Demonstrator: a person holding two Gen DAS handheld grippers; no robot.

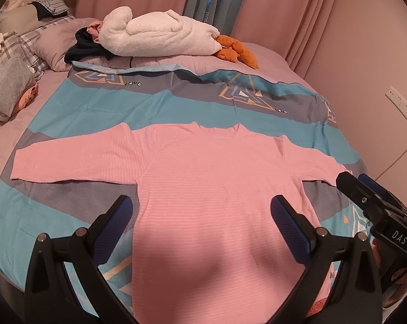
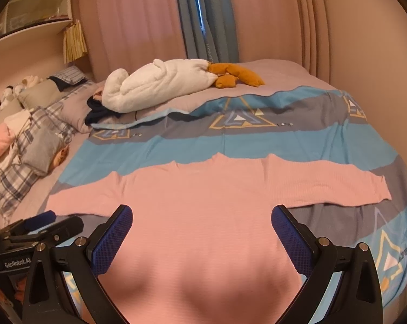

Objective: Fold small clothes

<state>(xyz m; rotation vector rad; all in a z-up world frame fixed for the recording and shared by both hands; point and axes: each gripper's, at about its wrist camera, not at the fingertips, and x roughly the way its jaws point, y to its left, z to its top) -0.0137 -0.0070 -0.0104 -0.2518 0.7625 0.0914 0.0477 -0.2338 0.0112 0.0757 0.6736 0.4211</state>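
Note:
A pink ribbed long-sleeved top (image 1: pixel 203 178) (image 2: pixel 203 210) lies flat on the blue and grey patterned bedspread (image 1: pixel 149 102) (image 2: pixel 230 143), both sleeves spread out sideways and the neckline away from me. My left gripper (image 1: pixel 200 208) hovers open above the top's lower body, nothing between its blue pads. My right gripper (image 2: pixel 202 216) hangs open over the same garment, also empty. The right gripper's body (image 1: pixel 379 210) shows at the right edge of the left wrist view, near the right sleeve end. The left gripper's body (image 2: pixel 41 229) shows at the lower left of the right wrist view.
A white plush toy (image 1: pixel 160 32) (image 2: pixel 160 83) with orange feet (image 1: pixel 236 50) and dark clothes (image 1: pixel 87 46) lie at the far side of the bed. Plaid pillows (image 1: pixel 12 51) and folded grey cloth (image 1: pixel 9 86) sit at the left. Pink curtains (image 2: pixel 138 13) hang behind.

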